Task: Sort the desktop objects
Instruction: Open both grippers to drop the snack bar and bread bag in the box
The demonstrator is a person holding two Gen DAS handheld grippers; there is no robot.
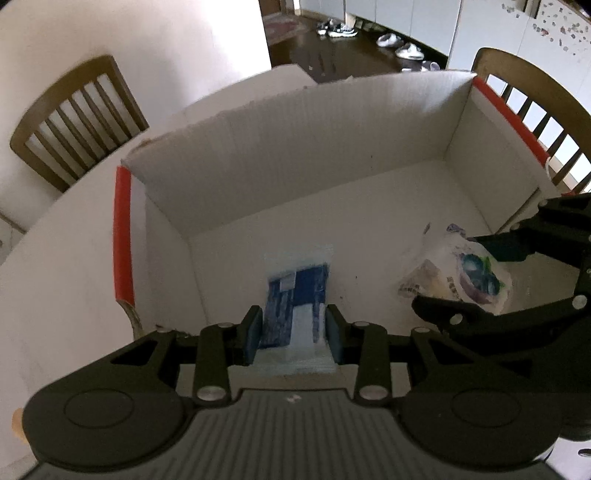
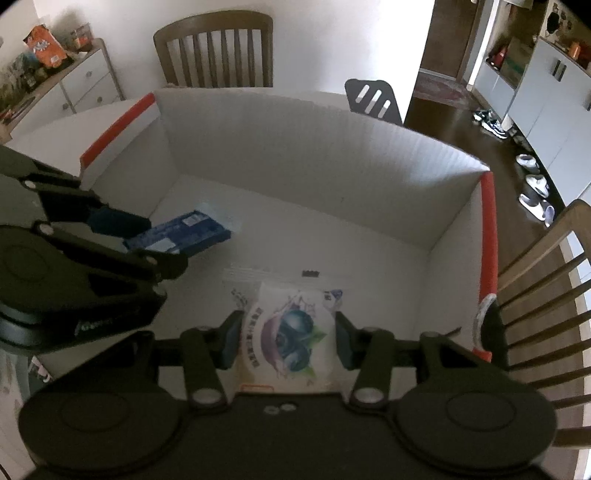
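A home dining area: wooden slat-back chairs (image 2: 214, 48) stand around a white table (image 1: 55, 277), shoes (image 1: 341, 28) lie on the dark wood floor (image 1: 332, 55), and snack bags crowd a white drawer cabinet (image 2: 88, 85).

One white cardboard box (image 2: 314, 155) stands open on the table, and the rest is counted from it. Inside the box there are two packets: one blue packet (image 2: 184, 230) toward its left wall and one white packet with a blueberry picture (image 2: 291, 332) toward its right wall. Two grippers reach into the box, the left gripper (image 1: 291, 332) at the blue packet and the right gripper (image 2: 286, 341) at the white one. Two red strips (image 2: 488, 229) run along the box's side rims. Three wooden chairs (image 2: 214, 48) stand around the box, counted in the right wrist view.
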